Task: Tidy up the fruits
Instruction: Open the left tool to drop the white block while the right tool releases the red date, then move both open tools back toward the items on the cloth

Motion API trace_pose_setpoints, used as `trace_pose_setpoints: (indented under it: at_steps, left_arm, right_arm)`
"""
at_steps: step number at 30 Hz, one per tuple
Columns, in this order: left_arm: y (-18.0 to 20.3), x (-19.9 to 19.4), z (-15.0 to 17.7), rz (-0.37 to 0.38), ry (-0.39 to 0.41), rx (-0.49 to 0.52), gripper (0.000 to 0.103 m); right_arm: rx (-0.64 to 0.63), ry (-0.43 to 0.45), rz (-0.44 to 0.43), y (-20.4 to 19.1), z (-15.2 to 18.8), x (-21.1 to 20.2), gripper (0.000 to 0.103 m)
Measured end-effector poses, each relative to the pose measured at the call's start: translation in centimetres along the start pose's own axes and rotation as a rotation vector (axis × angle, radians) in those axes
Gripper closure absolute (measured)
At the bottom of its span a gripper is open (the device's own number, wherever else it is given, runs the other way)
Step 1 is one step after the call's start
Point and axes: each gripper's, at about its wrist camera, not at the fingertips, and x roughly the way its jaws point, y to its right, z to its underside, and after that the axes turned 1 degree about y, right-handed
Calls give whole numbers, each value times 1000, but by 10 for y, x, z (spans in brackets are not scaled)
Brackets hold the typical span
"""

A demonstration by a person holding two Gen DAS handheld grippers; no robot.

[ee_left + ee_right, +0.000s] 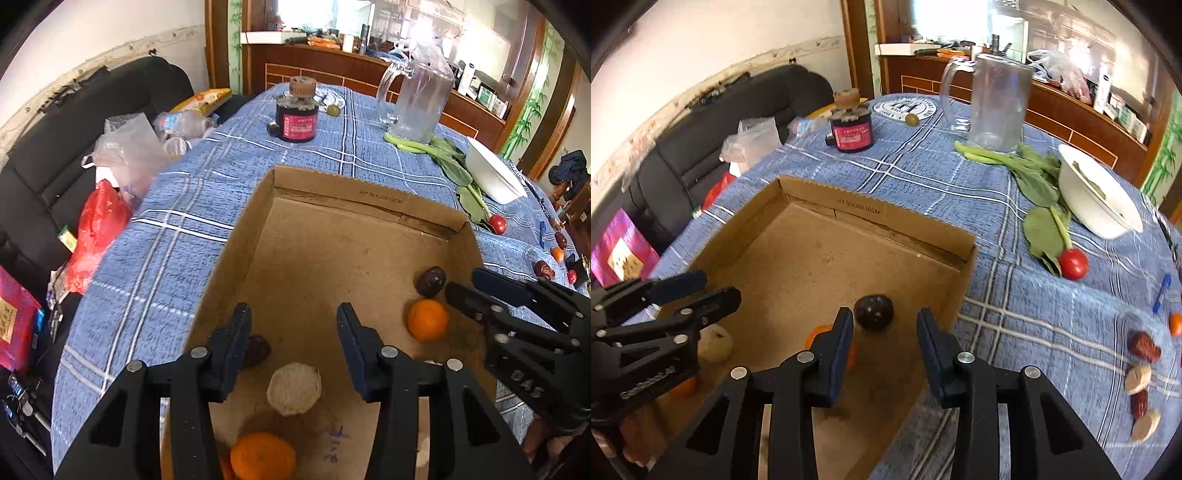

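An open cardboard box lies on the blue plaid tablecloth. Inside it are a dark plum, an orange, a second orange, a pale round fruit and a dark red date. My left gripper hangs open and empty over the pale fruit. My right gripper hangs open and empty just short of the plum, over the box's right side. More fruit lies on the cloth: a red tomato, dates and pale pieces.
A glass pitcher, a red-labelled jar, leafy greens, a white bowl and a small green fruit stand farther back. A black sofa with plastic bags lies to the left of the table.
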Motion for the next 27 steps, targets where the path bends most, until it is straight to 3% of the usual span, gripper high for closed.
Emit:
trace_pose_setpoints:
  at_steps: [11, 14, 16, 27]
  left_arm:
    - [22, -59, 37, -59, 136, -9, 42]
    - [37, -70, 50, -46, 152, -4, 40]
    - [47, -75, 56, -40, 155, 5, 38]
    - [114, -73, 80, 24, 94, 39, 34]
  right_arm:
    - [-27, 55, 37, -1, 60, -72, 54]
    - [8, 60, 47, 10, 78, -87, 43]
    - [28, 63, 58, 19, 91, -97, 38]
    - [138, 67, 127, 84, 150, -143, 38]
